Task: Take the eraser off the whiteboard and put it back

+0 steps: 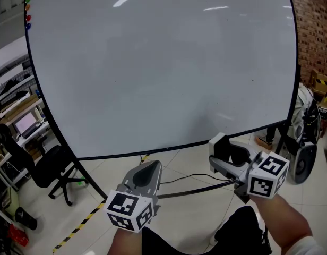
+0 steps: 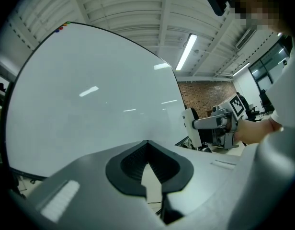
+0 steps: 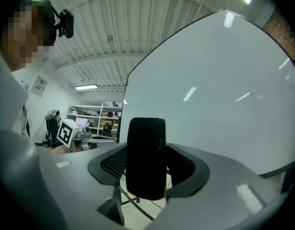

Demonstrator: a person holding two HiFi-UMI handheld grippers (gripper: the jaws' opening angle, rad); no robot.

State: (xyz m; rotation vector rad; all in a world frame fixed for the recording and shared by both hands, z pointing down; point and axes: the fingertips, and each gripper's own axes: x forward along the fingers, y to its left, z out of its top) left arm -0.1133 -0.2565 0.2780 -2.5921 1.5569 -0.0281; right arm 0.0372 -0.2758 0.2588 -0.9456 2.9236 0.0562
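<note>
Right gripper view, eraser (image 3: 146, 128) clamped in right claw (image 3: 147, 150), left claw (image 2: 147, 143) closed

whiteboard (image 1: 163, 68): top edge cut off by the head view's upper border.
eraser (image 3: 146, 157): in the right gripper view its dark face covers much of the fingers' (image 3: 109, 164) inner sides.
coloured dots (image 1: 27, 16) at the board's corner: too small to tell magnets from caps.
</note>
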